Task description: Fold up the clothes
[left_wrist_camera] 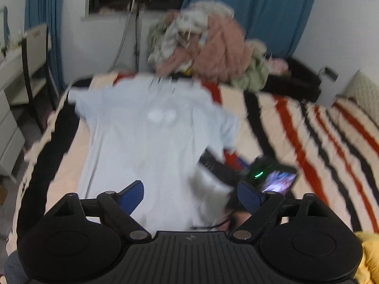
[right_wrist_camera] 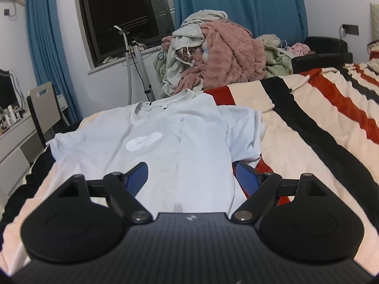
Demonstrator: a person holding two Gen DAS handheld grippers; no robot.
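Note:
A white T-shirt [left_wrist_camera: 151, 132] lies spread flat, front up, on the striped bed cover, collar toward the far end; it also shows in the right wrist view [right_wrist_camera: 165, 142]. My left gripper [left_wrist_camera: 190, 193] is open above the shirt's lower part, nothing between its blue pads. My right gripper [right_wrist_camera: 190, 174] is open above the shirt's lower right side, empty. The right gripper's body [left_wrist_camera: 248, 170], with a green light, shows blurred at the shirt's right edge in the left wrist view. The left view is motion-blurred.
A tall pile of unfolded clothes [right_wrist_camera: 213, 56] sits at the far end of the bed. The striped blanket [right_wrist_camera: 319, 123] stretches to the right. A chair [right_wrist_camera: 45, 108] and desk stand left of the bed. A yellow garment [left_wrist_camera: 369, 255] lies at the lower right.

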